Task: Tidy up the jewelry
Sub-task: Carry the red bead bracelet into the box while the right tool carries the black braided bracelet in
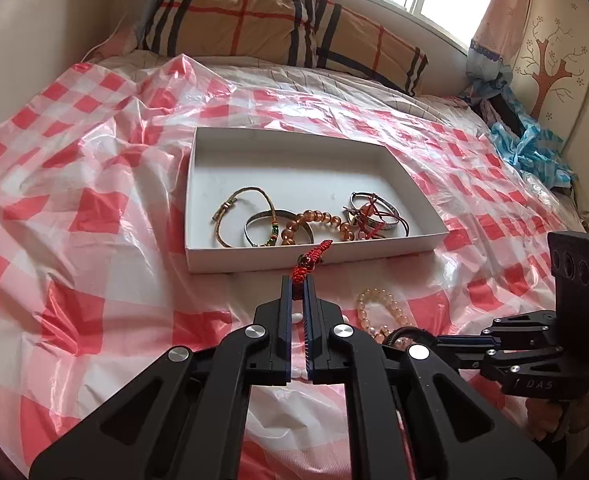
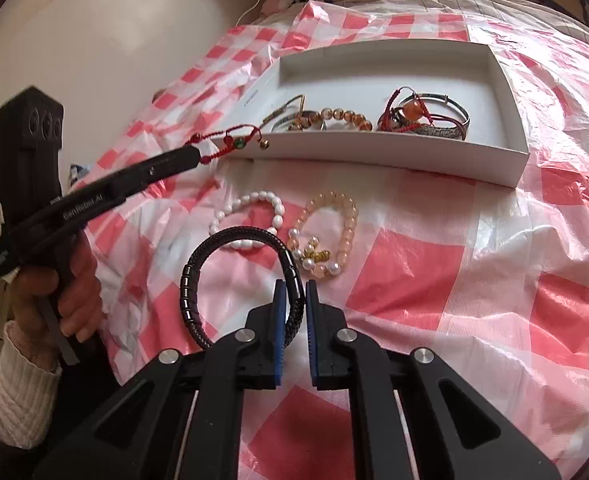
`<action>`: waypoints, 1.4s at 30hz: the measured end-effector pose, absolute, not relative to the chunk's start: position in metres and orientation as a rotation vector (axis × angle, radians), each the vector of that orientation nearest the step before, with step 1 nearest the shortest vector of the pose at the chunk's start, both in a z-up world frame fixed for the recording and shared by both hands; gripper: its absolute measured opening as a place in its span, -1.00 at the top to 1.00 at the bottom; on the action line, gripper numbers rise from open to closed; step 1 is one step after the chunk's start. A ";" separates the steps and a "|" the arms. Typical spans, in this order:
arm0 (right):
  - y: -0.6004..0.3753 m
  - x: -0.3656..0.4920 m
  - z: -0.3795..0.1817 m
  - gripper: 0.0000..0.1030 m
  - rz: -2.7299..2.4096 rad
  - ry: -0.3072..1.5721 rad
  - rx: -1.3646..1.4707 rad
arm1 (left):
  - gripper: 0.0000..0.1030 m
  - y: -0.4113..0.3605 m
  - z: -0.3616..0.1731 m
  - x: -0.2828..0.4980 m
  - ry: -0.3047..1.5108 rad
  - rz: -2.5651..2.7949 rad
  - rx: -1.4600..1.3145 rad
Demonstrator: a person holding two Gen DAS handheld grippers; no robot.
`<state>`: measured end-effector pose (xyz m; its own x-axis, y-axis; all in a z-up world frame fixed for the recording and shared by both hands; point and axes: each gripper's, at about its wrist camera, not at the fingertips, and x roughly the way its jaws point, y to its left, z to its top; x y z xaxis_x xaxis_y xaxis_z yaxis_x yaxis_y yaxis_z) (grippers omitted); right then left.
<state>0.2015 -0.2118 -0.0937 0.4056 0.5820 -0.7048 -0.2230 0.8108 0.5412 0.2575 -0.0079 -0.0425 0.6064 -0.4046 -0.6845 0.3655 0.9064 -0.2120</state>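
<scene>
Bedspread cover of red-and-white checked plastic (image 2: pixel 414 272), crinkled and slippery, bears a shallow white cardboard box (image 1: pixel 198 200) that already holds amber beads (image 1: pixel 314 220), metal bangles and a cord bracelet. Outside it, near its front wall, lie a white bead bracelet (image 2: pixel 250 220) and a peach bead bracelet (image 2: pixel 334 232). The left gripper (image 1: pixel 299 280), jaws pinched narrow, holds a red braided cord bracelet (image 2: pixel 230 144) raised short of the box's front wall; released here, it would likely drop outside. The right gripper (image 2: pixel 292 292) is clamped on a black braided bracelet (image 2: pixel 192 276); that thin grip could slip, or the loop snag the neighbouring beads.
</scene>
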 end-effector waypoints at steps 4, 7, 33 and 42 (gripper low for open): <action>-0.225 0.203 -0.084 0.80 0.532 0.969 0.507 | 0.91 -0.014 -0.036 0.252 0.750 -0.403 -0.012; -0.234 0.204 -0.074 0.80 0.542 0.910 0.573 | 0.91 -0.020 -0.032 0.247 0.709 -0.380 0.030; -0.261 0.212 -0.035 0.80 0.558 0.666 0.757 | 0.91 -0.027 0.013 0.236 0.517 -0.386 0.025; -0.262 0.239 -0.022 0.80 0.499 0.636 0.734 | 0.91 -0.032 0.023 0.261 0.504 -0.396 -0.046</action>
